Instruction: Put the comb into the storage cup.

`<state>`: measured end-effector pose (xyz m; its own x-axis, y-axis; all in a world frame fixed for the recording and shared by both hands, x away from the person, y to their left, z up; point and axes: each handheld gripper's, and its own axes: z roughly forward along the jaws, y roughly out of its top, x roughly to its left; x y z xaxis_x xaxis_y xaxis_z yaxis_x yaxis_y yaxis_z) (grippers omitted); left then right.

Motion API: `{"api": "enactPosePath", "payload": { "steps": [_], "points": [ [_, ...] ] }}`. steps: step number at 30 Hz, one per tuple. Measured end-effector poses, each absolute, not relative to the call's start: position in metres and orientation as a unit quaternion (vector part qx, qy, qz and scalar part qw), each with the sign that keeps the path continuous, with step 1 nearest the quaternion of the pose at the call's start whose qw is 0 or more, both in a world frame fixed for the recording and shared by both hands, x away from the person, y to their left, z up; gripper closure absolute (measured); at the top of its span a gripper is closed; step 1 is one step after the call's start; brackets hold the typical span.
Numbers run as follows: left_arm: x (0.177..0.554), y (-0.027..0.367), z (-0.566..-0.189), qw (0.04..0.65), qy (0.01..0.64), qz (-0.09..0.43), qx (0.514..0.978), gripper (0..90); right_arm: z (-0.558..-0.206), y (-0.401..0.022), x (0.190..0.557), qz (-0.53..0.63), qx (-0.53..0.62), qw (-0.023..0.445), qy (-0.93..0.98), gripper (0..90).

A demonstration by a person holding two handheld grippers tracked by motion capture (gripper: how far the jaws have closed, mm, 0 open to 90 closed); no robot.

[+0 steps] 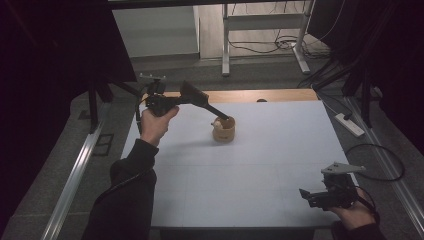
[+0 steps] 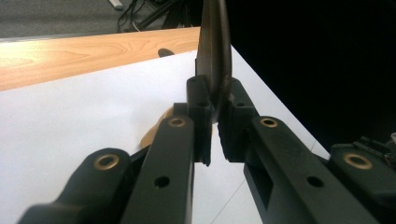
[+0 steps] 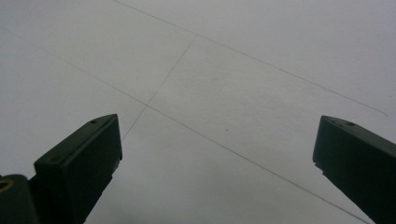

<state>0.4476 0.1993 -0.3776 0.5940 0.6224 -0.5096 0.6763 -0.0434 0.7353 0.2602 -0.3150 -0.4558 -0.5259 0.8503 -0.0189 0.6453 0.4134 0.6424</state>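
Left tool (image 1: 200,102) clamps a dark spatula (image 1: 212,111) dipping into the wooden cup (image 1: 223,130); levering sideways could topple it. Right tool (image 1: 306,194) gapes idle.

Dim room here: a white table top (image 1: 260,165) over a wooden edge strip (image 1: 240,95), grey floor (image 1: 60,165) around it. Black curtains (image 1: 55,55) hang left, metal frame legs (image 1: 226,40) stand behind, cables (image 1: 260,47) trail, a power strip (image 1: 350,125) lies right.
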Motion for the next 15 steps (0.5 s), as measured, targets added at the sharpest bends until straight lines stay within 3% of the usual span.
{"api": "enactPosePath", "payload": {
  "steps": [15],
  "points": [
    [0.4548, 0.1923, -0.3828, 0.514, 0.453, -0.022, 0.728, 83.0, -0.4557, -0.3154, 0.2601, 0.299, 0.451, 0.169, 0.824, 0.0]
  ]
}}
